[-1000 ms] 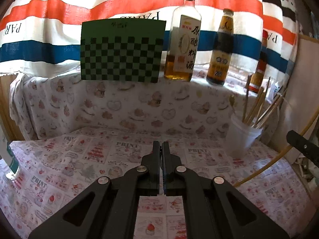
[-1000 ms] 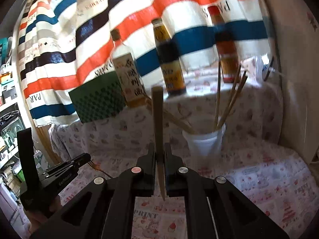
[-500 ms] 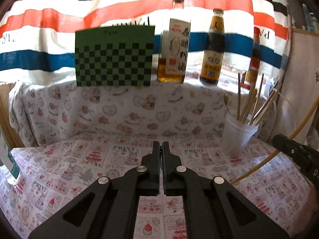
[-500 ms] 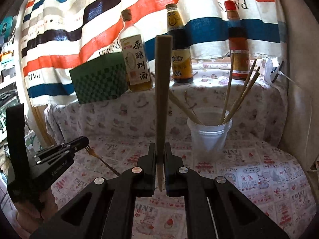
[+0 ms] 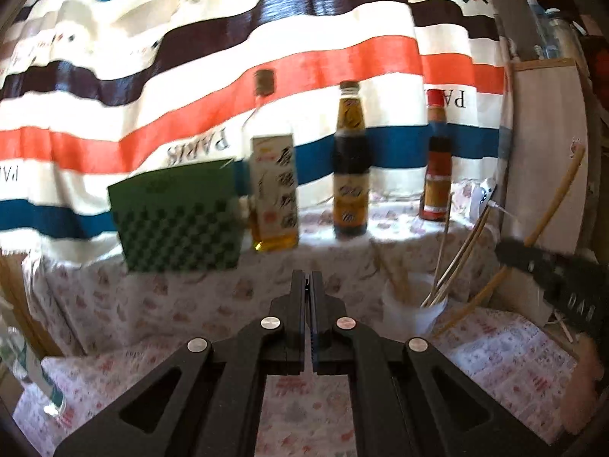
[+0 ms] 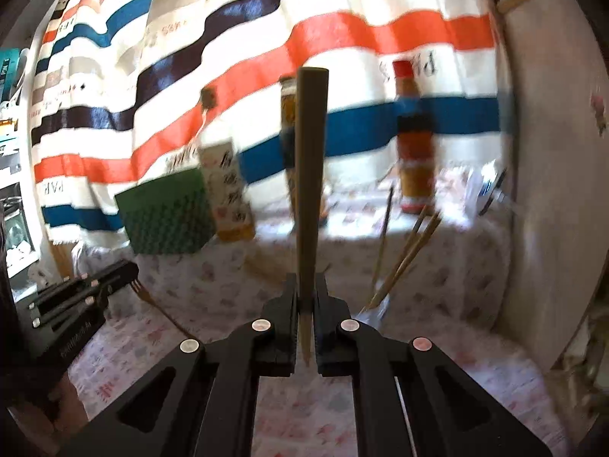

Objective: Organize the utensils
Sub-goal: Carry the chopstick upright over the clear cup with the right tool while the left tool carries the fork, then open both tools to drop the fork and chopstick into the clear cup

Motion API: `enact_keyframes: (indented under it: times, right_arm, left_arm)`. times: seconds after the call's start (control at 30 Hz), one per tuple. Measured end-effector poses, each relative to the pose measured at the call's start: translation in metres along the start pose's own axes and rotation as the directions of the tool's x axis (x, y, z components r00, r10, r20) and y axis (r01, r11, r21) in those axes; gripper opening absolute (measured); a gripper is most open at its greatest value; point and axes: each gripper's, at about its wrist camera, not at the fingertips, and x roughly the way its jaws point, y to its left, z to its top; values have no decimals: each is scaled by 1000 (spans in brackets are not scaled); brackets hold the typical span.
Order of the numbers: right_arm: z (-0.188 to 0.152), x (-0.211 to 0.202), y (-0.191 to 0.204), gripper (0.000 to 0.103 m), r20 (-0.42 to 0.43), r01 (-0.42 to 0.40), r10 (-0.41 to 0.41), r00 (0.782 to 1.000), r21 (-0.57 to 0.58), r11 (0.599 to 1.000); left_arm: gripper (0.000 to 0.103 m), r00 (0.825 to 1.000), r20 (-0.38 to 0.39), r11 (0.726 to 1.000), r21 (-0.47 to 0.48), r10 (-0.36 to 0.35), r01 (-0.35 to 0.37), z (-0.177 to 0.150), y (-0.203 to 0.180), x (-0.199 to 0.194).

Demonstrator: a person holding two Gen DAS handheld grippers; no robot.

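Observation:
My right gripper [image 6: 306, 285] is shut on a long wooden utensil [image 6: 311, 175] that stands up between its fingers; it also shows as a curved yellow stick in the left wrist view [image 5: 553, 205]. A white cup [image 5: 413, 306] holding several chopsticks stands on the printed cloth at the right; it is partly hidden behind my right gripper in the right wrist view [image 6: 375, 310]. My left gripper [image 5: 308, 280] is shut with nothing seen between its jaws. In the right wrist view it [image 6: 114, 272] has a small fork [image 6: 152, 301] at its tip.
A green checkered box [image 5: 179, 221] and three bottles, a yellow one [image 5: 274, 194], a dark one [image 5: 350, 175] and a red one [image 5: 437, 167], stand on a raised ledge at the back. A striped cloth hangs behind. A wall panel [image 5: 544, 144] closes the right side.
Both grippers have risen and tilted up, so the ledge and bottles sit lower in view. The right gripper has moved nearer the cup with the wooden utensil.

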Motion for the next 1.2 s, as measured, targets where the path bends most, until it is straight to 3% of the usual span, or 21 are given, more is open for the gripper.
enact_keyframes:
  times: [0.17,0.37,0.53,0.73,0.9,1.0,1.2]
  right_arm:
    - [38,7,-9,8,40,70,-69,997,-21,997]
    - [61,35,-25,8,17,70,-71,997,8,997]
    - [61,61,-44,8,-25,45,-44,999,45,998]
    - [60,81,-72,8,-105,15,-8,994,66,998]
    - [57,93,-79,8,-149,-13,24,989,72,997]
    - [54,98,-79,8,-154,21,-12,988,53,998]
    - [52,105,-84,8,-170,-8,20,985,75,997]
  left_arm:
    - [1,996,2,995,-51,-90,90,27,-19,7]
    - [1,983,146,994,-2,-111,113,51,-53,-3]
    - [1,992,100,997,1,-76,76,58,-74,27]
    - [1,993,74,994,-57,-88,92,47,-81,71]
    - [1,997,54,998,-36,-56,58,35,-90,101]
    - [1,997,44,998,-22,-57,58,27,-94,106]
    - [2,997,36,998,8,-67,67,28,-95,105]
